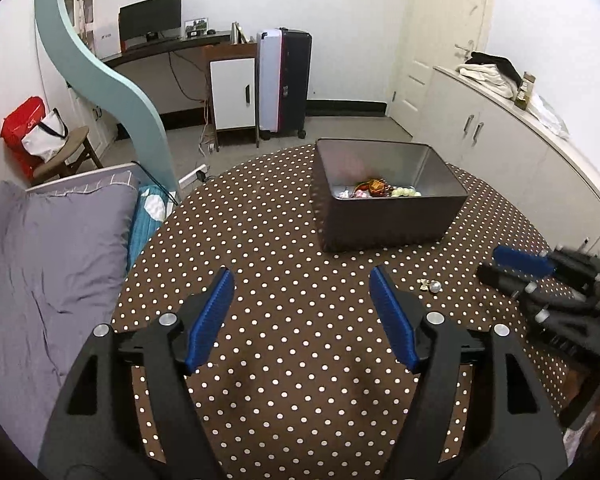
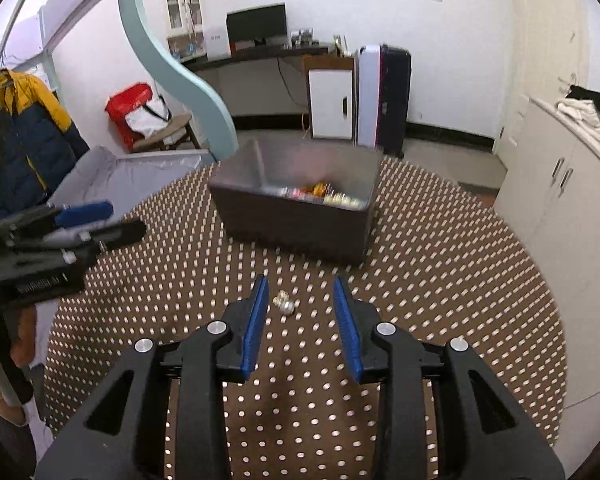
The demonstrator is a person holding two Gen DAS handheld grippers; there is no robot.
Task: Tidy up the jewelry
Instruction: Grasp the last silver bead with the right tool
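A small silver jewelry piece [image 2: 285, 304] lies on the polka-dot tablecloth [image 2: 440, 264], just ahead of and between my right gripper's [image 2: 300, 286] open blue fingers. It also shows in the left wrist view [image 1: 431, 285]. A dark rectangular box [image 1: 384, 196] holds several pieces of jewelry [image 1: 380, 190], among them orange and pale green beads; in the right wrist view the box [image 2: 296, 200] is blurred. My left gripper [image 1: 302, 280] is open and empty above the cloth, left of the silver piece. The right gripper shows at the right edge of the left view [image 1: 516, 268].
The round table [image 1: 260, 208] stands beside a bed with a grey duvet [image 1: 40, 260] on the left. White cabinets [image 1: 520, 152] run along the right. A suitcase [image 1: 284, 80], desk and chair stand farther back.
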